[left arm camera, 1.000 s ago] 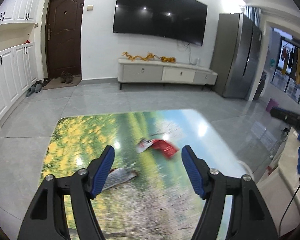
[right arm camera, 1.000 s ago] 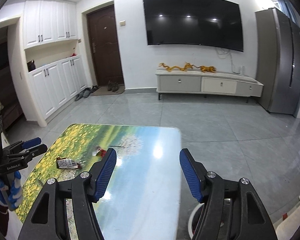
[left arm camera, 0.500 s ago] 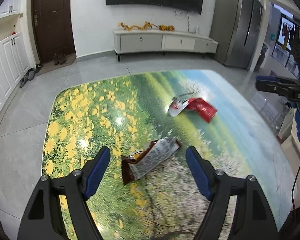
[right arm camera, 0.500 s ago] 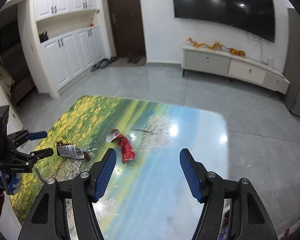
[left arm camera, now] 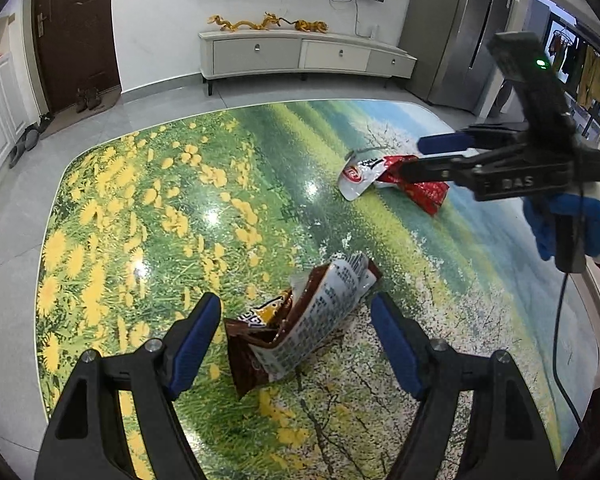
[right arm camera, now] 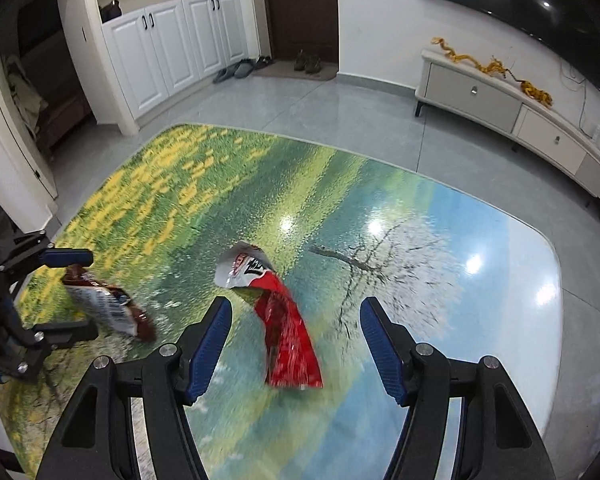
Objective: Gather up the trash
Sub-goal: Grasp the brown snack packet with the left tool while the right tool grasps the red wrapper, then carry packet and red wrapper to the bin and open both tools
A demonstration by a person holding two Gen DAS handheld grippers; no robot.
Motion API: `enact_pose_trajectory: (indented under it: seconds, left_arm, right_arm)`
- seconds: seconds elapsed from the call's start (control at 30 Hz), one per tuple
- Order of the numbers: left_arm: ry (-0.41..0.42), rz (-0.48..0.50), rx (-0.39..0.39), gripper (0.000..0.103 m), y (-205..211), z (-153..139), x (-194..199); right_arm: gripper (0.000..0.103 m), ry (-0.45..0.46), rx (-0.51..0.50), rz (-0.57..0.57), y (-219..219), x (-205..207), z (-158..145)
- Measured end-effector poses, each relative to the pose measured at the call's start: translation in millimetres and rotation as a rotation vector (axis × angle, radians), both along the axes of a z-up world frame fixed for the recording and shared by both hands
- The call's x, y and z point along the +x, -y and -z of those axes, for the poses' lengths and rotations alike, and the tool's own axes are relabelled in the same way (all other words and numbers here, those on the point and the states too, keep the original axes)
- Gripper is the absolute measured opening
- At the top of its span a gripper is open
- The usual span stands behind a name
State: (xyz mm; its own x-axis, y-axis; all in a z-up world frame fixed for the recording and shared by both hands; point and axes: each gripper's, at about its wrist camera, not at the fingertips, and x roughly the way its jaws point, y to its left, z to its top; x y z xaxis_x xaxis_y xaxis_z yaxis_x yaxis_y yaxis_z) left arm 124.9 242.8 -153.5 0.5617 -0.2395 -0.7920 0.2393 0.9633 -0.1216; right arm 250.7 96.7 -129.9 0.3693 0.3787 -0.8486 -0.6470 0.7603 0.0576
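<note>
Trash lies in two pieces on my desk (left arm camera: 100, 208): a brown wrapper (left arm camera: 300, 320) and a red wrapper (right arm camera: 284, 320), well apart. My left tongs (left arm camera: 296, 332) stand spread wide on either side of the brown wrapper, not touching it. My right tongs (right arm camera: 296, 336) are likewise parted, flanking the red wrapper without gripping it.

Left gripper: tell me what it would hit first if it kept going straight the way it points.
Most likely the brown wrapper, which lies on the table between the open fingers of the left gripper. Nothing else shows in that line, though the gripper's height above the wrapper is hard to judge.
</note>
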Motion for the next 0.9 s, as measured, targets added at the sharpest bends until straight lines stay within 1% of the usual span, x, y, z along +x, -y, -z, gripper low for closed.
enact_pose_trajectory:
  seconds: [0.03, 0.1, 0.17, 0.2, 0.23, 0.27, 0.33, 0.4, 0.47, 0.53, 0.7, 0.9]
  left_arm:
    - [0.001, 0.002, -0.003, 0.072, -0.1, 1.3, 0.4]
    - [-0.002, 0.007, -0.013, 0.06, 1.0, 2.4, 0.8]
    - [-0.006, 0.012, -0.026, 0.055, 2.8, 2.3, -0.3]
    - [-0.004, 0.014, -0.031, 0.054, 3.6, 2.9, -0.7]
    - [-0.003, 0.015, -0.032, 0.053, 5.0, 2.4, -1.9]
    - [-0.003, 0.017, -0.033, 0.05, 6.8, 2.0, -2.9]
    - [-0.003, 0.021, -0.035, 0.042, 9.9, 1.0, -4.9]
    - [-0.003, 0.018, -0.037, 0.033, 12.1, -0.4, -6.3]
    - [-0.001, 0.009, -0.036, 0.032, 15.7, -0.9, -10.0]
    - [0.003, 0.0, -0.039, 0.03, 19.4, -2.5, -15.1]
    - [0.025, -0.031, -0.06, 0.028, 26.8, -10.0, -31.7]
    - [0.053, -0.052, -0.068, 0.028, 38.3, -24.1, -59.5]
  right_arm:
    - [0.064, -0.004, 0.0, -0.002, -1.1, 2.5, 2.4]
    - [0.064, -0.01, -0.004, -0.009, -4.2, 6.7, 6.9]
    - [0.063, -0.015, -0.005, -0.021, -8.3, 9.1, 10.6]
    - [0.057, -0.016, -0.006, -0.026, -9.5, 9.9, 12.3]
    - [0.054, -0.02, -0.011, -0.03, -10.9, 11.2, 14.4]
    - [0.049, -0.023, -0.014, -0.033, -12.4, 11.3, 16.0]
    - [0.042, -0.027, -0.018, -0.038, -12.8, 10.0, 19.1]
    - [0.028, -0.025, -0.022, -0.04, -11.8, 7.3, 21.3]
    - [0.022, -0.026, -0.014, -0.036, -8.7, 4.0, 20.5]
    - [0.022, -0.029, 0.001, -0.031, -4.0, -1.5, 18.0]
    - [0.021, -0.019, 0.044, -0.019, 8.4, -22.3, 4.5]
    - [0.021, -0.002, 0.116, 0.003, 35.7, -58.7, -20.7]
